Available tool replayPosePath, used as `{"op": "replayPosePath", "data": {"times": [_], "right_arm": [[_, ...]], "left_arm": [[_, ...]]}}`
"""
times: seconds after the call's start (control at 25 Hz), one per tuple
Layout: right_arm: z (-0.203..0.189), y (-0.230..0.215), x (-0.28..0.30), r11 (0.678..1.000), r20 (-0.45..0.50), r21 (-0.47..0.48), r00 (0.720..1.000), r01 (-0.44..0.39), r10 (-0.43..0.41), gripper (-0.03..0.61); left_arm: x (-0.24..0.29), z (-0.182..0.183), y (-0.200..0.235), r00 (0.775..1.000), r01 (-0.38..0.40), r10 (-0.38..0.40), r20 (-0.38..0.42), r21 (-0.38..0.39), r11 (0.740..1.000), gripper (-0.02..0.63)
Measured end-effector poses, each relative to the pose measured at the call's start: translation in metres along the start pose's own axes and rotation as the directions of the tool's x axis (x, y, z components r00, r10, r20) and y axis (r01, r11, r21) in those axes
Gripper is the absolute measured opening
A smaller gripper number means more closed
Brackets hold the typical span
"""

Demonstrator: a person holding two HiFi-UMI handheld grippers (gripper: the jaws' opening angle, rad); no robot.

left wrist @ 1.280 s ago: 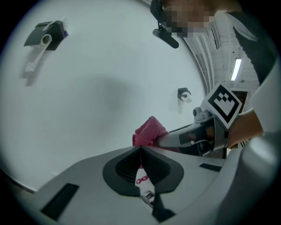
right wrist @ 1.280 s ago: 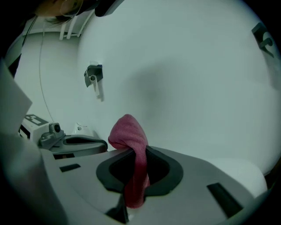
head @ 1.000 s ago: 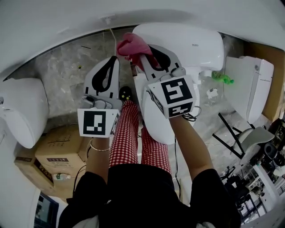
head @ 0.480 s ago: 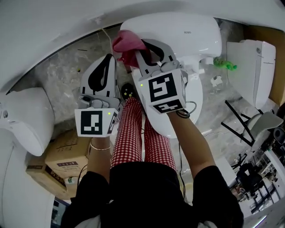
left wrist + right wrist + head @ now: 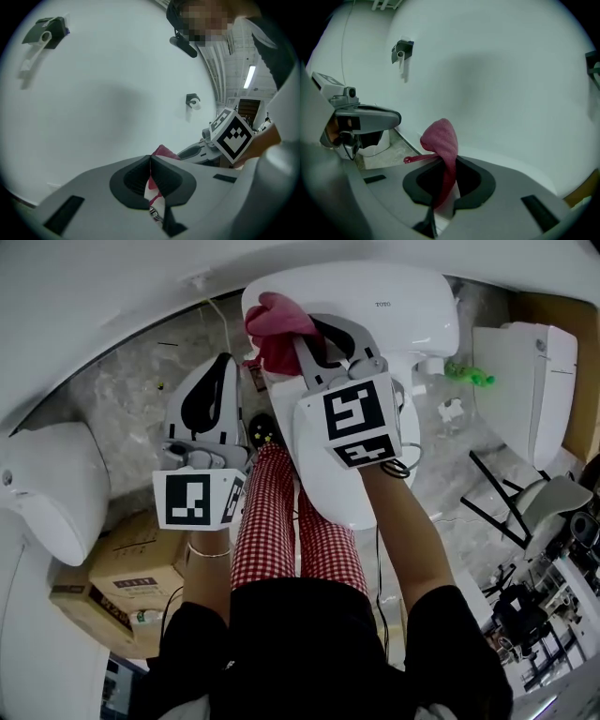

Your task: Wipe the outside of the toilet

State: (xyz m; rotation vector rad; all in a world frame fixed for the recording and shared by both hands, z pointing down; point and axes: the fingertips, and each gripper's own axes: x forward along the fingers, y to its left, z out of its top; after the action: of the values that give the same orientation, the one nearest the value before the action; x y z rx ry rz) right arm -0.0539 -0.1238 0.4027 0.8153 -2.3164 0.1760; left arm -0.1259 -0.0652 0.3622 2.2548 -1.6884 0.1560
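Observation:
The white toilet (image 5: 349,474) stands in front of me, its tank (image 5: 384,306) against the wall. A pink cloth (image 5: 277,329) is bunched against the tank's left end, and my right gripper (image 5: 302,334) is shut on it. In the right gripper view the cloth (image 5: 443,140) rises in a fold from between the jaws, with the white tank surface close behind. My left gripper (image 5: 225,360) hovers over the marble floor left of the toilet, shut with nothing held. Its tips (image 5: 150,157) touch in the left gripper view, and the cloth (image 5: 164,151) shows just behind them.
A second white toilet (image 5: 47,493) sits at the left, with cardboard boxes (image 5: 131,568) beside it. Another white fixture (image 5: 525,390) stands at the right, near a green object (image 5: 469,373) and a black folding frame (image 5: 487,507). My red-checked trouser legs (image 5: 272,521) are beside the bowl.
The right gripper carried the pink cloth from the tank's left edge a little further onto its left end. The left gripper stayed shut and barely moved.

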Motion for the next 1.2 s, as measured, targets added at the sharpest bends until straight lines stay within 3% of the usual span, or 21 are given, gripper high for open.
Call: {"op": "replayPosePath", "data": {"times": [0.48,0.88,1.2], "right_arm": [[-0.007,-0.036,-0.017,0.998,0.021,0.052,1.0,0.02,-0.021,0.06],[-0.031,-0.097,-0.046,0.984,0.008,0.116,0.991,0.135,-0.137,0.06],[-0.046,-0.124,-0.06,0.976,-0.003,0.122,0.983,0.181,-0.182,0.06]], "left_arm": [[0.008,0.003,-0.024,1.0,0.014,-0.014,0.002,0.008,1.0,0.011],[0.017,-0.003,-0.044,0.999,0.035,-0.035,-0.012,0.014,0.999,0.011],[0.026,-0.002,-0.057,0.999,0.052,-0.052,-0.012,0.013,0.999,0.011]]}}
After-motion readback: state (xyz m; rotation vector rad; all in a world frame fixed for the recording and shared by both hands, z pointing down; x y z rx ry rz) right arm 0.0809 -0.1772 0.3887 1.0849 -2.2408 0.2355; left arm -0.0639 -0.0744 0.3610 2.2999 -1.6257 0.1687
